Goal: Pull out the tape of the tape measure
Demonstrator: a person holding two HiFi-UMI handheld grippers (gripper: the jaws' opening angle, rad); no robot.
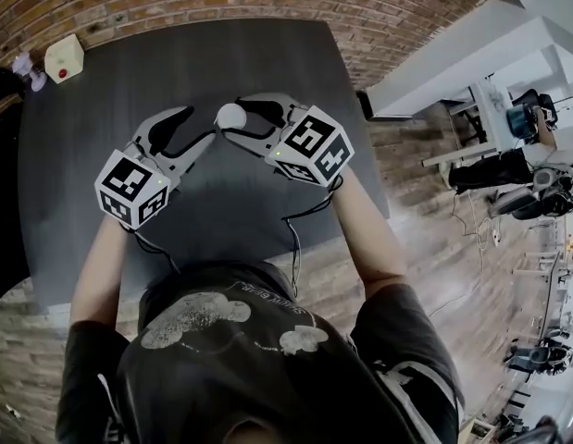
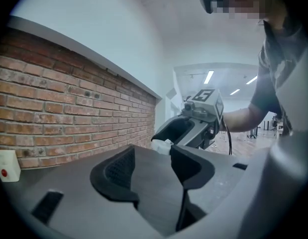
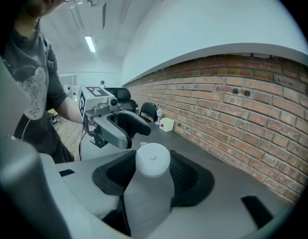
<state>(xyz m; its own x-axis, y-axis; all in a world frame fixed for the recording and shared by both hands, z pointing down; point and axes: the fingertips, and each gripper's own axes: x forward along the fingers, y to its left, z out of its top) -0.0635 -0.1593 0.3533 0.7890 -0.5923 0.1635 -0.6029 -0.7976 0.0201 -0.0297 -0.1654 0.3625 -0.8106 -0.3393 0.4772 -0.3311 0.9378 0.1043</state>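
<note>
From the head view, both tools hang over the dark table (image 1: pixel 101 155). The right gripper (image 1: pixel 238 120) pinches the tape measure (image 1: pixel 230 115), a small white round case. The left gripper (image 1: pixel 195 129) sits just beside it with its tips aimed at it, so this is the nearer free hand.

In the left gripper view the jaws stand well apart with nothing in them. The case (image 2: pixel 162 146) lies straight ahead, just past the tips and not touching.

In the right gripper view both pads clamp the case's sides, with its flat round face up. I can't spot the tape's tab. I reckon the pull runs along the line between the two grippers.
</note>
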